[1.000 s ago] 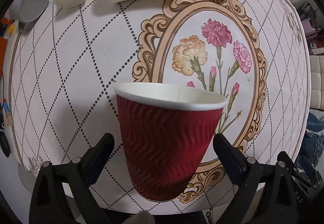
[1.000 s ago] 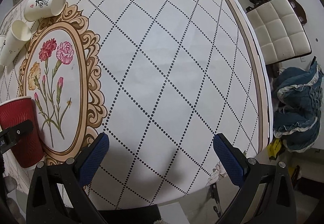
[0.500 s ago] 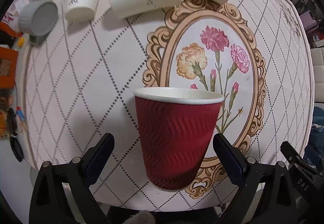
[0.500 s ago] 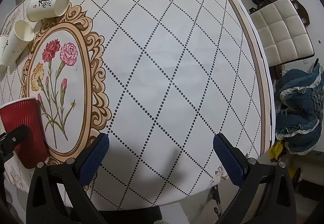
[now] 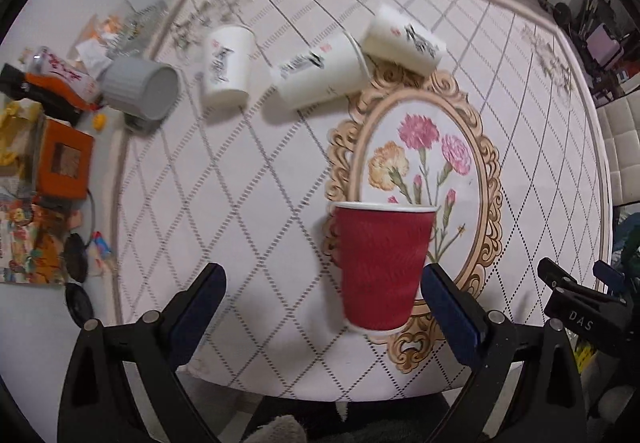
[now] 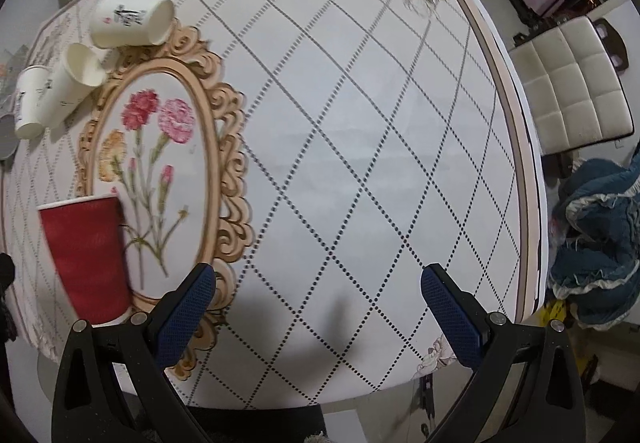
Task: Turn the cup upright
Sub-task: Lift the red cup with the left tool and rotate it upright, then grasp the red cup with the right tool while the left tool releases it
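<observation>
Left tool (image 5: 320,299) gapes beside upright red cup (image 5: 380,267); white cups (image 5: 320,77) beyond.

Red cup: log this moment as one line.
red cup: upright on table | left gripper: open, off cup | right gripper: open, empty | white cups: two tipped

This looks like a lived-in home, most likely a dining area. The tabletop (image 6: 360,123) wears a household cloth printed with a diamond grid and a gilt oval frame of carnations (image 5: 420,167). A cream padded dining chair (image 6: 572,83) stands beside it, with a rumpled blue ruffled blanket (image 6: 592,243) heaped nearby. Paper cups (image 5: 320,75) lie about, and boxes, packets and papers (image 5: 48,147) clutter the floor beside the table.
</observation>
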The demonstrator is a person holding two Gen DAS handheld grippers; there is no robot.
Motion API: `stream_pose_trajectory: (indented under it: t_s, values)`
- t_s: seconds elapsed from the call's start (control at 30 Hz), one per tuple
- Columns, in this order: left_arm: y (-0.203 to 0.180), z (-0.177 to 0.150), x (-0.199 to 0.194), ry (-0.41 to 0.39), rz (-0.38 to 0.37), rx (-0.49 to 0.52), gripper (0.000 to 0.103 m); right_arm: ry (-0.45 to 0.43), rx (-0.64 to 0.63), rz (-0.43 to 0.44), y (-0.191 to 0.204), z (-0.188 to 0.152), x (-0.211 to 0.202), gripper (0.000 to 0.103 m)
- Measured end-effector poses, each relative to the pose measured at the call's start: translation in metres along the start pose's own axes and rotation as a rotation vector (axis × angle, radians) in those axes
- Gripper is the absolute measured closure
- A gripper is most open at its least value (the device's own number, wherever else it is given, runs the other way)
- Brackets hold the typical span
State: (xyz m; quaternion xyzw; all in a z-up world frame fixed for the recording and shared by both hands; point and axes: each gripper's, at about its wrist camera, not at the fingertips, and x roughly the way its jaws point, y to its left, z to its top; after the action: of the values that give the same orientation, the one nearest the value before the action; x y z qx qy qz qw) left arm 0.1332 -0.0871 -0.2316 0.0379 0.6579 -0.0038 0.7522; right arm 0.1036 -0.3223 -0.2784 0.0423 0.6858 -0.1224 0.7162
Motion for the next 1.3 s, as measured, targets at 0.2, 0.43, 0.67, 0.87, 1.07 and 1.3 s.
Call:
stream_pose_trajectory:
  t_s: [0.2,0.43,0.67,0.87,1.07,1.3]
  values:
    - [0.049,-0.019,-0.007,-0.059,0.072,-0.017,0.003,-0.052,-0.030,0.035,0.031,-0.005,-0.032,0.000]
    - [0.104,-0.044,0.022,-0.031,0.103,-0.067,0.003,-0.068,-0.093,0.053,0.095,-0.017,-0.044,0.000]
    - [0.140,-0.063,0.056,0.019,0.119,-0.099,0.003,-0.047,-0.133,0.057,0.152,-0.023,-0.031,0.000]
    - [0.149,-0.067,0.082,0.065,0.137,-0.097,0.003,0.015,-0.130,0.075,0.179,-0.013,-0.006,0.001]
    - [0.145,-0.063,0.097,0.087,0.131,-0.075,0.003,0.122,-0.105,0.125,0.185,-0.006,0.023,0.019]
    - [0.142,-0.057,0.102,0.107,0.113,-0.074,0.003,0.147,-0.083,0.154,0.180,-0.007,0.028,0.028]
